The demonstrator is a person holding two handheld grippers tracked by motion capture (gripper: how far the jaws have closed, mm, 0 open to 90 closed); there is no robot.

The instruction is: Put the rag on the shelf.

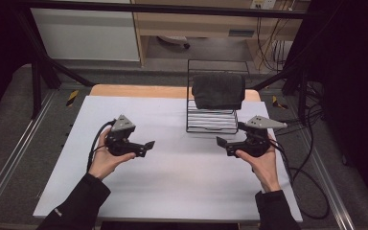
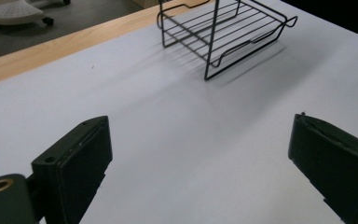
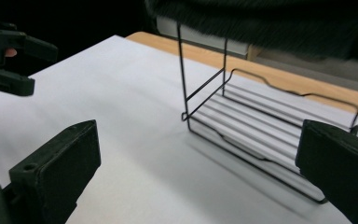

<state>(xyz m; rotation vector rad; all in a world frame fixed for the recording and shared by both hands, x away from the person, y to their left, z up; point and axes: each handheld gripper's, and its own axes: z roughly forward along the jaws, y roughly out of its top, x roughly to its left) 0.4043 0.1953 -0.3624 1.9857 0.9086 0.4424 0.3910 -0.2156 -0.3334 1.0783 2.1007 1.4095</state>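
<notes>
A black wire rack (image 1: 211,122) stands at the back right of the white table top (image 1: 182,187), with a dark grey folded cloth (image 1: 219,90) lying over its upper level. My left gripper (image 1: 148,145) is held at the left of the middle, its open jaws pointing right with nothing between them. Opposite it, my right gripper (image 1: 222,142) points left just in front of the rack, also open and holding nothing. In the left gripper view the jaws (image 2: 198,126) stand wide over bare table. The right gripper view has its jaws (image 3: 198,130) apart, with the rack (image 3: 256,122) and cloth (image 3: 270,23) beyond.
A strip of bare wooden table edge (image 1: 139,91) runs along the back. Cables (image 1: 311,182) trail off the right side of the table. Black frame bars (image 1: 38,81) stand at both rear corners. The left gripper (image 3: 9,56) appears far left in the right gripper view.
</notes>
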